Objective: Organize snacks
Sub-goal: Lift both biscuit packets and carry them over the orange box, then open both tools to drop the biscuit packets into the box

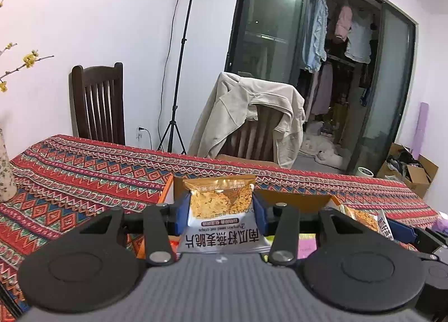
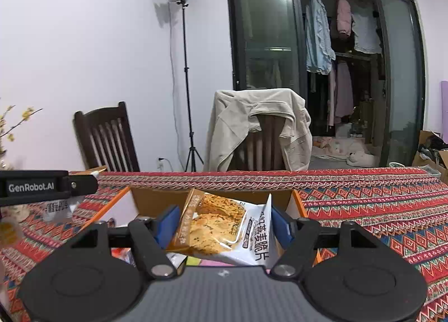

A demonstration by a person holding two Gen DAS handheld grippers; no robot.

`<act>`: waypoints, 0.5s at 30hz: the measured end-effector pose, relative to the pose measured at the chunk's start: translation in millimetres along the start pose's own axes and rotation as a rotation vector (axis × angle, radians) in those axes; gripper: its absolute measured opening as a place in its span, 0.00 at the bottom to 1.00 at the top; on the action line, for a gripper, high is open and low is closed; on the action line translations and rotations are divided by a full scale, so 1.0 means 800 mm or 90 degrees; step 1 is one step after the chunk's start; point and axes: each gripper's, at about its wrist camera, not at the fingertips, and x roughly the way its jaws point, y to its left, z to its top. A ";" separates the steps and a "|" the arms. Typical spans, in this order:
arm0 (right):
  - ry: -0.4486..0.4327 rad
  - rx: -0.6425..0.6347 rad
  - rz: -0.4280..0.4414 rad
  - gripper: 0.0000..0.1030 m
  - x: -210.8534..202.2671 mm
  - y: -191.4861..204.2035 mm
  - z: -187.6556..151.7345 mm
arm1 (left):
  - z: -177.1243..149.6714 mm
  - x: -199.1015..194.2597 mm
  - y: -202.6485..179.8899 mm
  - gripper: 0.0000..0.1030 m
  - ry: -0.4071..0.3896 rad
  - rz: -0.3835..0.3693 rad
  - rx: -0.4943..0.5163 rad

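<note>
Snack packet (image 1: 221, 218) sits pinched between the blue pads of the left gripper (image 1: 221, 210), upright, its sealed top edge poking past the fingertips, above the cardboard box (image 1: 294, 198) just ahead. A second packet (image 2: 224, 226) is clamped the same way in the right gripper (image 2: 224, 224), tilted and crumpled, over the open box (image 2: 156, 198).

Only the left view shows the right gripper's blue pad and its packet off at the right edge. Only the right view shows the left gripper's black arm with "GenRobot.AI" lettering at the far left, and the box's orange outer walls on both sides.

Both packets are glossy foil, silver-white with black print and a picture of golden oat crisps. The box is plain brown inside. The cloth (image 2: 378, 204) is woven, red with zigzag bands.
</note>
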 end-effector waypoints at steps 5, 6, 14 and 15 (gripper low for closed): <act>-0.023 0.000 -0.015 0.67 0.034 -0.012 -0.009 | -0.009 0.040 -0.006 0.45 -0.011 0.016 0.005; -0.023 0.003 -0.017 0.67 0.041 -0.015 -0.013 | -0.016 0.047 -0.007 0.45 -0.013 0.017 0.008; 0.009 0.025 -0.006 0.67 0.076 -0.039 -0.037 | -0.047 0.080 -0.001 0.45 0.010 0.019 0.031; 0.013 0.027 -0.006 0.67 0.079 -0.041 -0.038 | -0.047 0.081 0.001 0.45 0.012 0.020 0.029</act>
